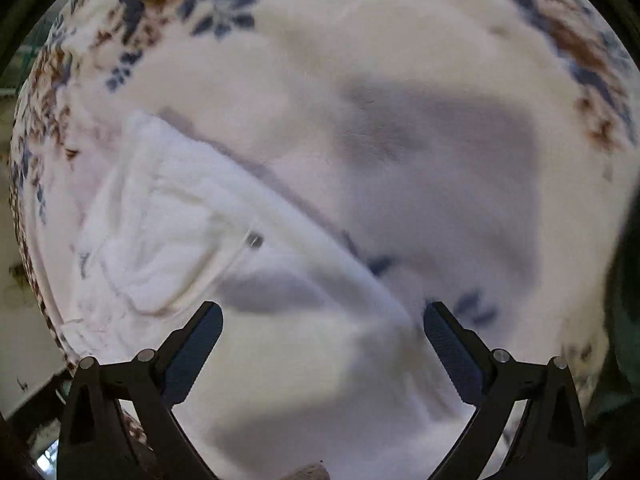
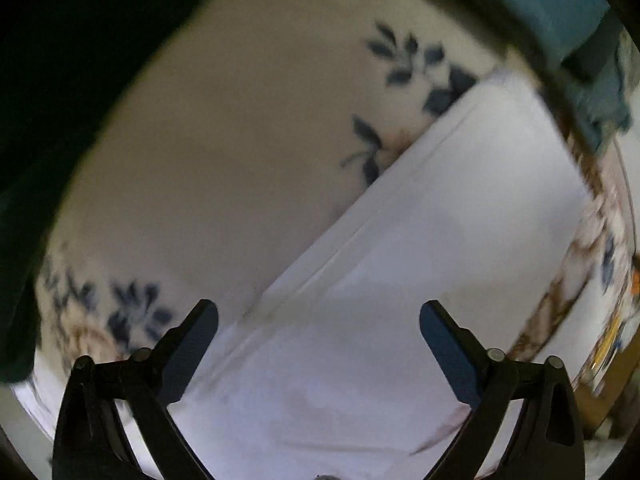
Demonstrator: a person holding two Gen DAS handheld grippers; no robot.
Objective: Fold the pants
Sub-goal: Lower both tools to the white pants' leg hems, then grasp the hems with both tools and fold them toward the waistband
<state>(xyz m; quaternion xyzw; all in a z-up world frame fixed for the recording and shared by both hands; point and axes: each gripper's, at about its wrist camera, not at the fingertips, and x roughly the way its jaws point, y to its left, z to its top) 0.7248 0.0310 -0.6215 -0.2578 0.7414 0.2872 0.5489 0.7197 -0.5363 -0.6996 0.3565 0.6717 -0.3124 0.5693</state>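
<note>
Floral cloth (image 1: 360,60) bare beside pants (image 1: 180,208) edge

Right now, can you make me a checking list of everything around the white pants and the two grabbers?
Surface: floral cloth with blue and brown flowers, covering the table.
Job's things: white pants lying flat, not visibly folded; pocket and small rivet show.
Clutter: nothing seen.
Grippers: left gripper and right gripper, jaws open and empty above the pants.
Cables: nothing seen.
Surroundings: teal fabric at the edge; blurred.
</note>
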